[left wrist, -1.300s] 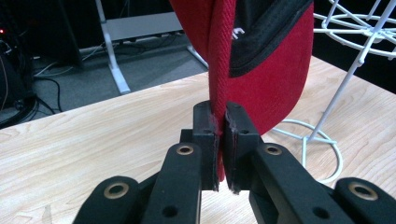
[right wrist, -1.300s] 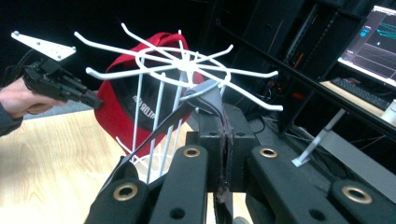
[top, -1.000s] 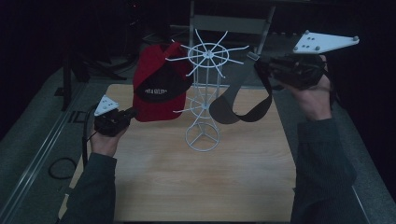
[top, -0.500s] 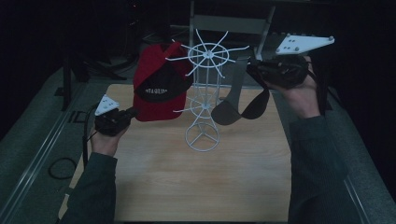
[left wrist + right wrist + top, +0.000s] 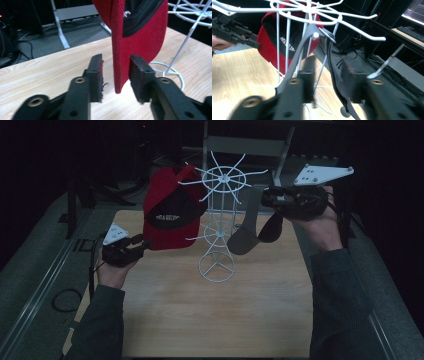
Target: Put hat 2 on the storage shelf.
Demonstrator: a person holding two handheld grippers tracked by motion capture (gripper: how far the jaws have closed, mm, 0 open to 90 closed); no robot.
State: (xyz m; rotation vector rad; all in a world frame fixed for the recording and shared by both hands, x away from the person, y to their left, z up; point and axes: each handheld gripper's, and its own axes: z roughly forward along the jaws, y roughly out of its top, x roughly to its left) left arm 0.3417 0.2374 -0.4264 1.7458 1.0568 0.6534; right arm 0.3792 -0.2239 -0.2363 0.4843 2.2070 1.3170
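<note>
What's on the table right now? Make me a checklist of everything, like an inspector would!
Surface: light wooden table, bare around the rack.
Job's things: white wire rack stands upright; red cap hangs on its left side, grey cap on its right.
Clutter: nothing seen.
Grippers: left hand-held gripper has just been opening, the red cap's brim between its jaws with a gap on both sides; right hand-held gripper has just been opening too, the grey cap's dark edge between its jaws, blurred.
Cables: black cable loops left of the table.
Surroundings: dark room; grey metal stand behind the table.
</note>
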